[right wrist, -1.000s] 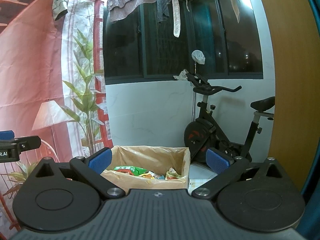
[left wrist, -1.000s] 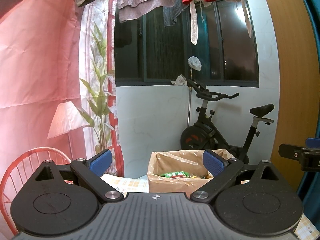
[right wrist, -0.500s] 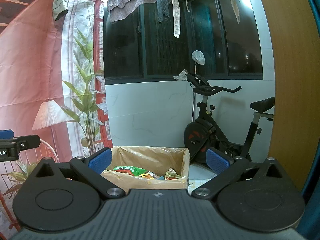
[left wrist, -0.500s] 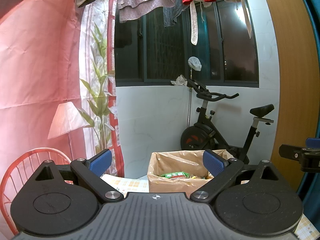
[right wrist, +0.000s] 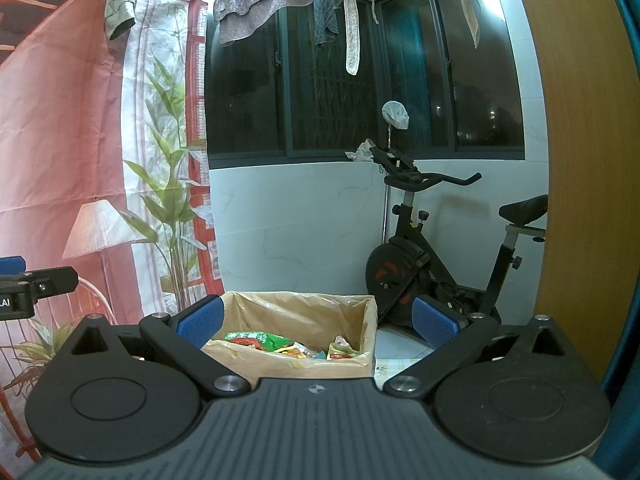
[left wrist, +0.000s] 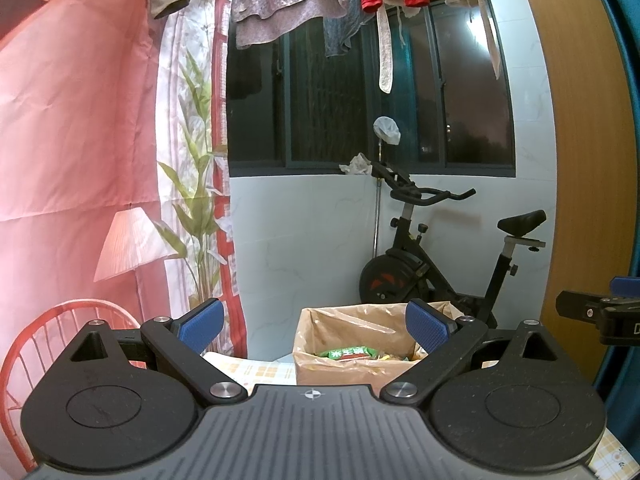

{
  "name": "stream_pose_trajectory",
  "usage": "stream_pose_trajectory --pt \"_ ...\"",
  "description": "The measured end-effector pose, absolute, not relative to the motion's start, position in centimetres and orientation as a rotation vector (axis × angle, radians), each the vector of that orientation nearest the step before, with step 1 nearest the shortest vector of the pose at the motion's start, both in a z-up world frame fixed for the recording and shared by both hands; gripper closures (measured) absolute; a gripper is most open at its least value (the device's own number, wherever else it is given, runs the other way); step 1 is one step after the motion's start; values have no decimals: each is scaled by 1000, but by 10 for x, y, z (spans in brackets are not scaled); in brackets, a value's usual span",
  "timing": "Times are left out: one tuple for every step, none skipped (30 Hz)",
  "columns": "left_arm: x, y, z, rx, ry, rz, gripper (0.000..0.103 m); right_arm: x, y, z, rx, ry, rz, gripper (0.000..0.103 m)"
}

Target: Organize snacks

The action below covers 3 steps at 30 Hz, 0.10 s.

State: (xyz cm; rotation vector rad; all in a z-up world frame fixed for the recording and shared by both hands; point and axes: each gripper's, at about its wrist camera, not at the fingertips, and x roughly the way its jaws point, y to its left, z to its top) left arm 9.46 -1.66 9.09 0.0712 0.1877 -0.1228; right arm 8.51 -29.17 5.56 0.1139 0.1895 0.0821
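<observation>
Both black tongs with blue pads, left tongs (left wrist: 312, 324) and right tongs (right wrist: 318, 318), gape wide, holding nothing. Brown plastic-lined cardboard box (right wrist: 298, 366) at 12 o'clock on the table holds green snack packet (right wrist: 256, 340) and others. Judged nearly done; loose snacks unseen.

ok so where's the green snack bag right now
The green snack bag lies inside the lined cardboard box, toward its left side in the right wrist view, next to other wrappers. The box sits straight ahead, with the exercise bike behind it to the right.
</observation>
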Motion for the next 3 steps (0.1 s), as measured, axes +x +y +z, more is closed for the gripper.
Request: stream_pose_trajectory --pt "95 -15 91 70 188 -124 4 85 -292 56 114 190 82 1" --pt "95 -15 91 70 188 -124 4 85 -292 56 114 190 82 1" --pt "95 -15 91 71 189 -124 4 85 -292 56 114 189 83 1"
